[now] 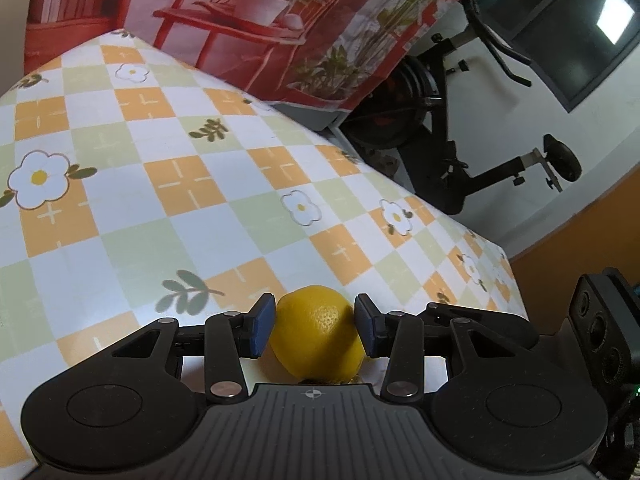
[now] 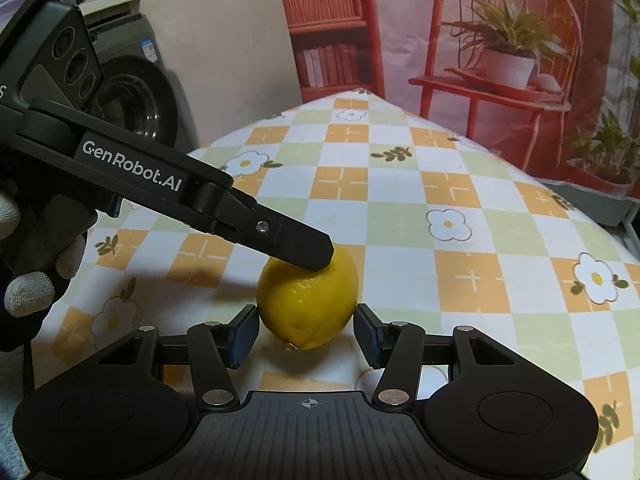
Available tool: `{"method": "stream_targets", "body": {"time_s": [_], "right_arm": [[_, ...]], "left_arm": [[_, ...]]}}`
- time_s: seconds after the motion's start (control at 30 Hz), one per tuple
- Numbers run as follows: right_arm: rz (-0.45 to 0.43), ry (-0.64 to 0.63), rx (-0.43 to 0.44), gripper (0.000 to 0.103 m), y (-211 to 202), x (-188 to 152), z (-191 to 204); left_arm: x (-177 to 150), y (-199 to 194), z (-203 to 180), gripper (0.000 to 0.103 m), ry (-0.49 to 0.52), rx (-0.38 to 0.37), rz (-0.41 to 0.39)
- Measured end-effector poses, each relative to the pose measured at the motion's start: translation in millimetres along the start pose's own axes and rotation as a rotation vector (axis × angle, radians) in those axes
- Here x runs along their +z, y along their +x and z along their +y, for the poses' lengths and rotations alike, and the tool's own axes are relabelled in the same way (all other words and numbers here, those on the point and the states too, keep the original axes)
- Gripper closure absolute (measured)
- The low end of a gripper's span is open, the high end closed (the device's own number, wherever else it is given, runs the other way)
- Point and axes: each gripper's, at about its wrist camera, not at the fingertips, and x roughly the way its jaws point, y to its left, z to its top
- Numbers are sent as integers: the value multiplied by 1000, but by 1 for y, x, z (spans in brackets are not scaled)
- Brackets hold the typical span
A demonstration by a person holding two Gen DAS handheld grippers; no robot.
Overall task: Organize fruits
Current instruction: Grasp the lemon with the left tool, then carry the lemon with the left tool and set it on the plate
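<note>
Dim, warm indoor light w/ soft shadows on tablecloth [image 2: 400, 208]. Bright window glare [image 1: 616, 16] top right, left view. Heavy fisheye bending, dark vignette at corners. Focus acceptable.

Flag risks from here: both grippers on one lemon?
1. The left gripper pinches the lemon between its pads while the right gripper brackets the same fruit; if both close and pull, it could slip or get squashed.
2. In the right wrist view a left finger lies across the lemon's top, close to the right fingers; a collision looks possible.
3. The lemon is round; dropped on the checked tablecloth, it could roll away.
</note>
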Motion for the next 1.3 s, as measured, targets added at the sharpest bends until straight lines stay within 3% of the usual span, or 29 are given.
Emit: {"method": "stream_targets", "body": {"time_s": [0.7,1.3], "right_arm": [[-112,18,-45,55,-110,-52,19],[-121,69,-58,55,-155,-114,43]], "left_arm": [[-43,-33,-77,58,156,-83,19],[-91,-40,-107,58,231,-97,99]]}}
